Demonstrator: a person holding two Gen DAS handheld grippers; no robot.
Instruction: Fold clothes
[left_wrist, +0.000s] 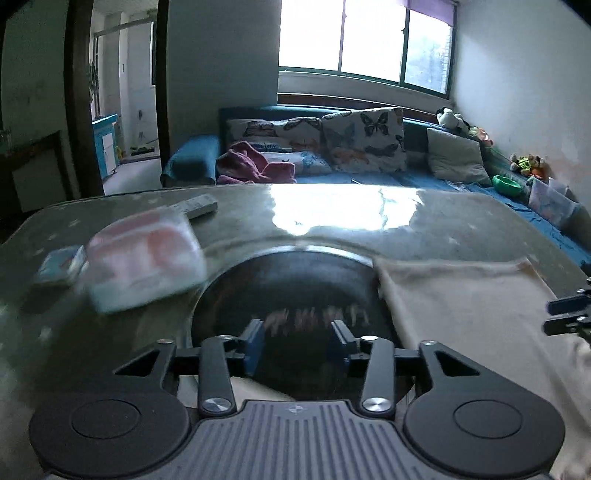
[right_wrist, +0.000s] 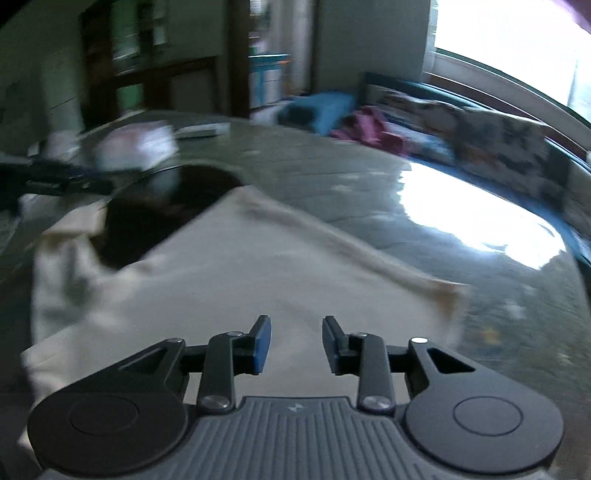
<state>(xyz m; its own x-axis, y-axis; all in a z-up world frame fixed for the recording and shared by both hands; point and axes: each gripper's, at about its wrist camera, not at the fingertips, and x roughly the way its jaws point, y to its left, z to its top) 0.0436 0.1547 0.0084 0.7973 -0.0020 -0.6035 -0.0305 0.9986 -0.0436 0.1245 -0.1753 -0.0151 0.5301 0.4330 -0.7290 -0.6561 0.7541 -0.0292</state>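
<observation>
A cream-white garment (left_wrist: 472, 325) lies spread on the glossy table, with a hemmed edge running along its far side (right_wrist: 332, 236). It partly covers a dark round plate (left_wrist: 291, 288) set in the tabletop. My left gripper (left_wrist: 297, 345) is open over the dark plate, just left of the cloth, holding nothing. My right gripper (right_wrist: 295, 341) hovers open over the middle of the garment (right_wrist: 221, 280), nothing between its fingers. The right gripper's tips (left_wrist: 567, 315) show at the right edge of the left wrist view, and the left gripper (right_wrist: 55, 181) shows blurred at far left in the right wrist view.
A pink-and-white plastic pack (left_wrist: 144, 258), a small blue packet (left_wrist: 59, 264) and a remote (left_wrist: 195, 206) lie on the table's left. Behind the table (left_wrist: 332, 218) stands a blue sofa (left_wrist: 424, 177) with butterfly pillows, a maroon cloth (left_wrist: 255, 166) and toys.
</observation>
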